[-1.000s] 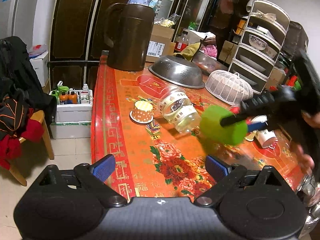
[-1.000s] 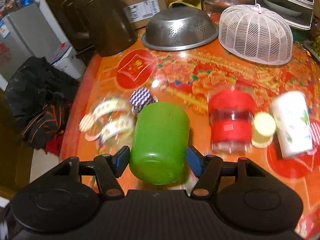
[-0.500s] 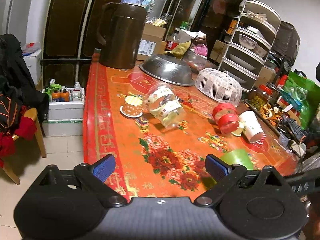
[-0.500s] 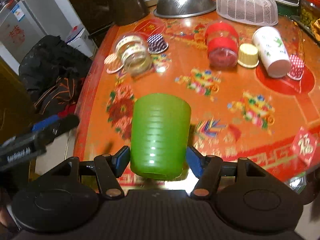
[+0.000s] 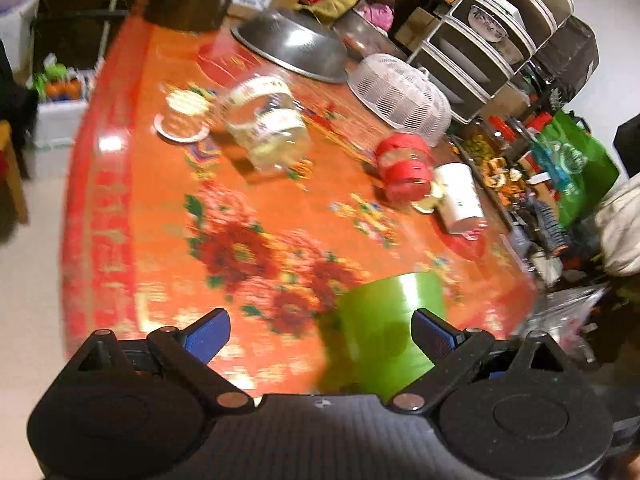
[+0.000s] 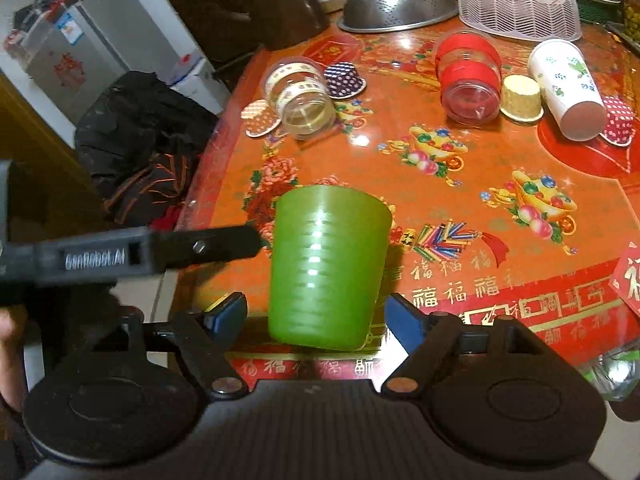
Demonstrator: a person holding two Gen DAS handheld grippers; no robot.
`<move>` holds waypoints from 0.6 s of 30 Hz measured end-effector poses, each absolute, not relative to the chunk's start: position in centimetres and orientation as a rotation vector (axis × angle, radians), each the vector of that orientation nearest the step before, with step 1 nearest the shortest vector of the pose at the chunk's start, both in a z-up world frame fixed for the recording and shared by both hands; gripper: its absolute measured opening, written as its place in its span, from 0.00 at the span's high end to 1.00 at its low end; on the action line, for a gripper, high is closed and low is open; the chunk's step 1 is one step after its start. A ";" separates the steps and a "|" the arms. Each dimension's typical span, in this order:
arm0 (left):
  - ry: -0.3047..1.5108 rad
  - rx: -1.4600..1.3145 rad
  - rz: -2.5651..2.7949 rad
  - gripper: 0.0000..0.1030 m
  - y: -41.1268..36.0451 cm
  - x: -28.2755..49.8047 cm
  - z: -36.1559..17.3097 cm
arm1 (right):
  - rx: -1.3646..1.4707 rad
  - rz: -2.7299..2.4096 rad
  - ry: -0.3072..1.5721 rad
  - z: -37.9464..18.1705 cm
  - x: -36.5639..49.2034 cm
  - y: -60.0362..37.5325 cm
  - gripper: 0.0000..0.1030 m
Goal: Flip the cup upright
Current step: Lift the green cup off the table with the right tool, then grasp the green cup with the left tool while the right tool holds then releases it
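Observation:
The green plastic cup (image 6: 328, 268) stands on the red flowered tablecloth (image 6: 460, 200) near the front edge, wide mouth up. My right gripper (image 6: 316, 318) is open, its blue pads either side of the cup's base with gaps showing. My left gripper (image 5: 320, 336) is open; the cup (image 5: 384, 320) sits by its right finger, blurred. In the right wrist view the left gripper's finger (image 6: 168, 252) reaches in from the left up to the cup's side.
Farther back lie a clear jar (image 6: 300, 96), a red jar (image 6: 468, 76), a white paper cup (image 6: 568, 84) and small cupcake cups (image 6: 344, 80). A steel colander (image 6: 396, 4) and a white mesh cover (image 6: 520, 4) sit at the back.
The right gripper has opened and let go of the green cup, which now stands on the table. The left gripper has swung right toward the cup.

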State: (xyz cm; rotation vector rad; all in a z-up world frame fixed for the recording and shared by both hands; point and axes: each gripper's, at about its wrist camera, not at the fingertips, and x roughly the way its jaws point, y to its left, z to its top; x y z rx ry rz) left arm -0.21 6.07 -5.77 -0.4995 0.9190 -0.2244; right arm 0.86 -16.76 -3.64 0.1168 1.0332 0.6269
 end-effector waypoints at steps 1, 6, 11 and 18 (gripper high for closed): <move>0.929 -0.516 -0.230 0.04 5.8 0.0 -5.7 | 0.118 0.636 1.026 -3.6 0.7 -17.0 0.24; 0.983 -0.548 -0.238 0.05 3.1 1.6 -5.2 | 0.141 0.670 0.984 -3.2 -0.4 -19.2 0.21; 1.018 -0.467 -0.208 0.08 0.1 2.7 -4.4 | 0.151 0.684 0.953 -3.2 -1.1 -21.3 0.15; 1.066 -0.356 -0.125 0.11 -2.5 3.8 -4.4 | 0.172 0.718 0.937 -3.7 -1.4 -23.2 0.13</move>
